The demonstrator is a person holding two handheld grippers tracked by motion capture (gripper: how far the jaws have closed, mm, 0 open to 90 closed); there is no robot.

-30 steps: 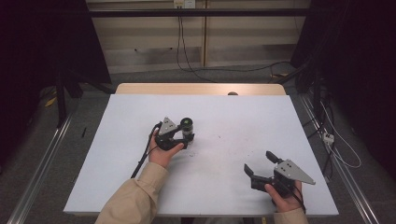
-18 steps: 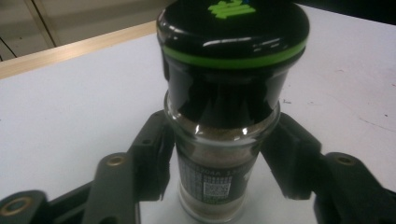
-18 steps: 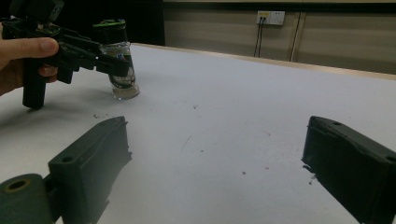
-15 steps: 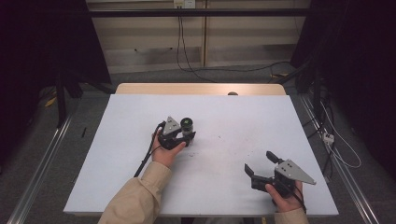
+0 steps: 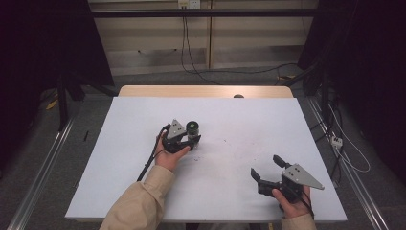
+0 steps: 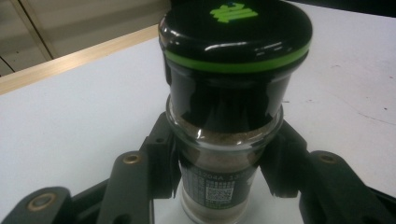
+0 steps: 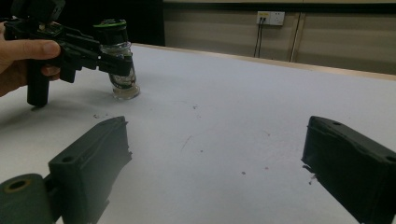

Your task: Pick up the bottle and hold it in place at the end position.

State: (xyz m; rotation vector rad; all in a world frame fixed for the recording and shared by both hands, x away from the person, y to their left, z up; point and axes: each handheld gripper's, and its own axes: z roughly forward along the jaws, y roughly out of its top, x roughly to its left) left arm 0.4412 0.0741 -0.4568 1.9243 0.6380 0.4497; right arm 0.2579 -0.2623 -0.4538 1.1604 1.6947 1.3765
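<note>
1. Spice jar (image 6: 229, 121) now sits pinched in my left claw (image 5: 190, 140): the jaws have just been closing, and where they stood apart around it a second ago, they now press on the glass body below the cap.
2. I judge the grasp made, so lifting or carrying the jar is what comes next; it has not left the worktop (image 5: 230, 120) yet, its base resting on the white surface a little left of the middle.
3. My right claw (image 5: 269, 168) hangs spread and empty near the front right corner, well apart from the jar.
4. The jar stands upright: a clear glass body filled with brown powder, a black cap with a green ring round its rim and a green mark on top, and a dark label with small print and a code low on the side.
</note>
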